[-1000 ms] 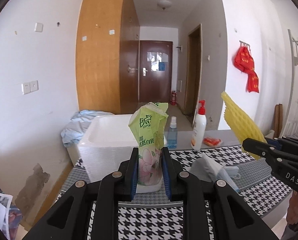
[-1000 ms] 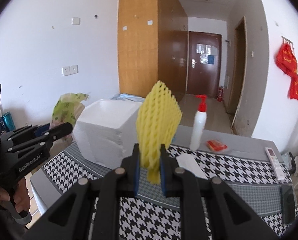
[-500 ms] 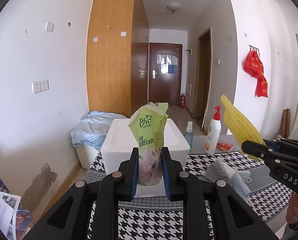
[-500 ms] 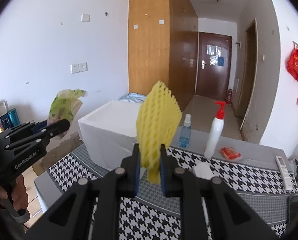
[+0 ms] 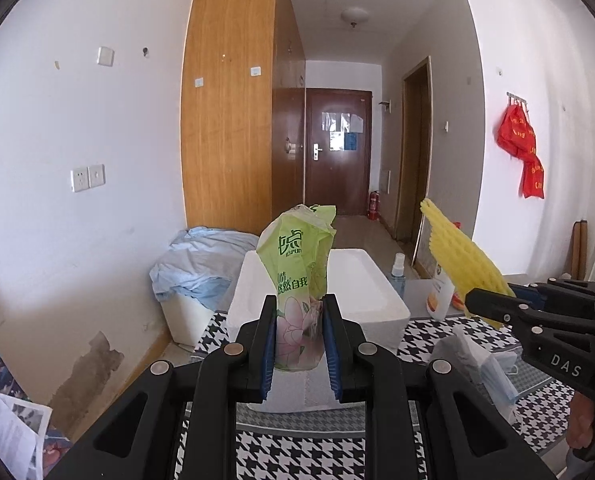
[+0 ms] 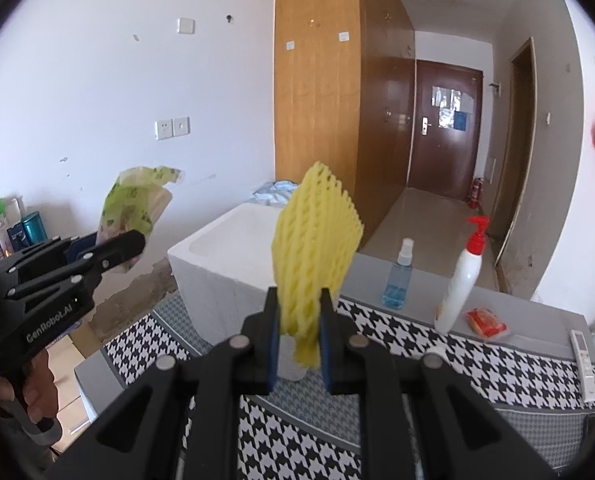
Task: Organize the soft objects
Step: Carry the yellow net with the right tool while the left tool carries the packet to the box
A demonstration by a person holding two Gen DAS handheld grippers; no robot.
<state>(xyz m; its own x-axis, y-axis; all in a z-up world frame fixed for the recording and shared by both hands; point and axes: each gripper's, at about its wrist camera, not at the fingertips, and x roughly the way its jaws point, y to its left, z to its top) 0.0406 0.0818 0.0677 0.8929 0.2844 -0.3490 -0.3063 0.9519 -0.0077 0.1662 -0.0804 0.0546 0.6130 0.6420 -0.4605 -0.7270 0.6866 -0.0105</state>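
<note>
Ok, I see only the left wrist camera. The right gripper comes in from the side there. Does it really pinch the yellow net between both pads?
Observer: Yes. In the right wrist view the right gripper is shut on the yellow net. Both pads press its lower part, and the net stands upright.
Operator: Is anything on the table further right, past the pump bottle?
Observer: A white remote control lies near the table's right edge, beyond a red packet.
Operator: And what is to the left of my left gripper?
Observer: A teal can and some bottles stand by the wall there.
</note>
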